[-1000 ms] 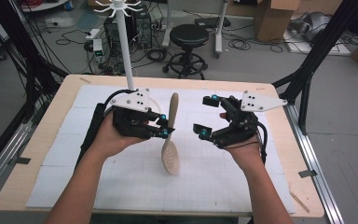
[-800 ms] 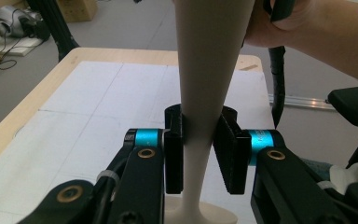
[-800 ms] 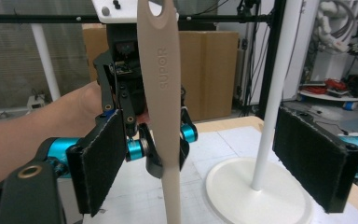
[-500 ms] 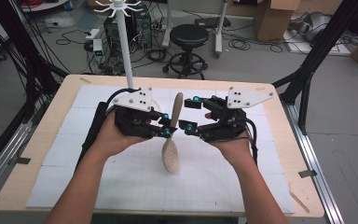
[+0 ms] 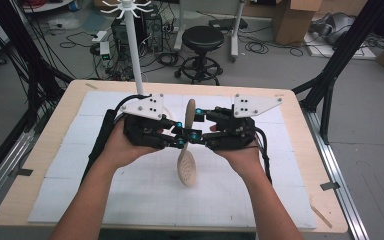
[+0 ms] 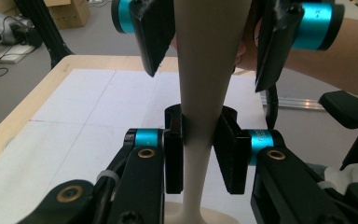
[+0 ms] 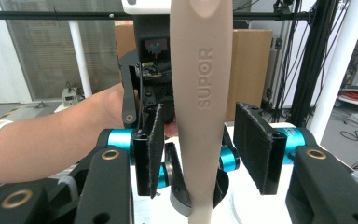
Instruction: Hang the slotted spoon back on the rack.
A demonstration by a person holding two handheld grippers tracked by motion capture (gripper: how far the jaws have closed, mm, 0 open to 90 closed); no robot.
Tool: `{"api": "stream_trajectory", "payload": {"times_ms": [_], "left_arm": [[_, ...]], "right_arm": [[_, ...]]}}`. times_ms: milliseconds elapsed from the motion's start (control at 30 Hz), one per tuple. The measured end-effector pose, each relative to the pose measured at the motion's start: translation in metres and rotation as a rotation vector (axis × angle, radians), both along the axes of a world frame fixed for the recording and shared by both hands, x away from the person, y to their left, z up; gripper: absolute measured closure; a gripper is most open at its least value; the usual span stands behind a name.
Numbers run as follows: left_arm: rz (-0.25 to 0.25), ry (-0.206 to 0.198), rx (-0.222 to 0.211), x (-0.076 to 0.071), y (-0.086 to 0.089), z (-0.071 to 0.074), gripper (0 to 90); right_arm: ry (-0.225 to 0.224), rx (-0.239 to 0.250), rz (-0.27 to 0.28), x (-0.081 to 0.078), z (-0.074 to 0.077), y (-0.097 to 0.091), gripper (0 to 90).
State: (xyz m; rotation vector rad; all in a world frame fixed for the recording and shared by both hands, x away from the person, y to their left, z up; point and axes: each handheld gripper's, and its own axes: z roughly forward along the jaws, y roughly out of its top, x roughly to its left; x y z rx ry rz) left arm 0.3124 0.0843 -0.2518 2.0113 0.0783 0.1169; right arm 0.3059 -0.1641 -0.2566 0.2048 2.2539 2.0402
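A beige plastic spoon point(image 5: 187, 167) hangs over the table, handle up and bowl down. My left gripper point(image 5: 180, 135) is shut on its narrow neck point(image 6: 197, 140), with both pads point(image 6: 173, 154) pressing it. My right gripper point(image 5: 197, 126) faces it from the right and straddles the wider handle point(image 7: 200, 93), which carries raised letters. Its jaws have just been closing around the handle. A small gap remains between each pad point(image 7: 255, 147) and the handle. In the left gripper view, the right gripper point(image 6: 212, 39) sits higher on the handle.
A white gridded mat point(image 5: 105, 200) covers the wooden table point(image 5: 40, 150). A white hook stand point(image 5: 132, 50) rises at the table's back left. Behind the table are a black stool point(image 5: 203, 39), cables and cardboard boxes point(image 5: 292, 20). Black frame posts point(image 5: 330, 75) flank the table.
My right gripper has moved left up to the spoon, and its jaws have narrowed around the handle. The left gripper has kept still with the spoon in it.
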Motion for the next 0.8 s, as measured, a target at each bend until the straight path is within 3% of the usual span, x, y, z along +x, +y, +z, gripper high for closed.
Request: {"api": "stream_trajectory", "payload": {"times_ms": [133, 333, 467, 567, 800], "left_arm": [[0.003, -0.003, 0.001, 0.0, 0.001, 0.0, 74.3], [0.004, 0.003, 0.0, 0.001, 0.001, -0.001, 74.3], [0.006, -0.002, -0.018, 0.003, 0.002, -0.002, 73.6], [0.05, -0.039, -0.061, 0.001, 0.007, -0.003, 61.9], [0.092, 0.004, -0.063, 0.004, 0.02, -0.01, 56.5]], "right_arm": [[0.002, 0.005, -0.004, 0.0, -0.001, 0.001, 54.8], [0.011, -0.014, 0.005, 0.002, -0.003, 0.001, 68.2], [0.01, -0.019, -0.003, 0.002, -0.002, 0.002, 69.0], [0.013, -0.035, -0.005, 0.003, -0.001, 0.003, 69.2], [0.013, -0.03, -0.021, 0.006, 0.0, 0.0, 69.2]]}}
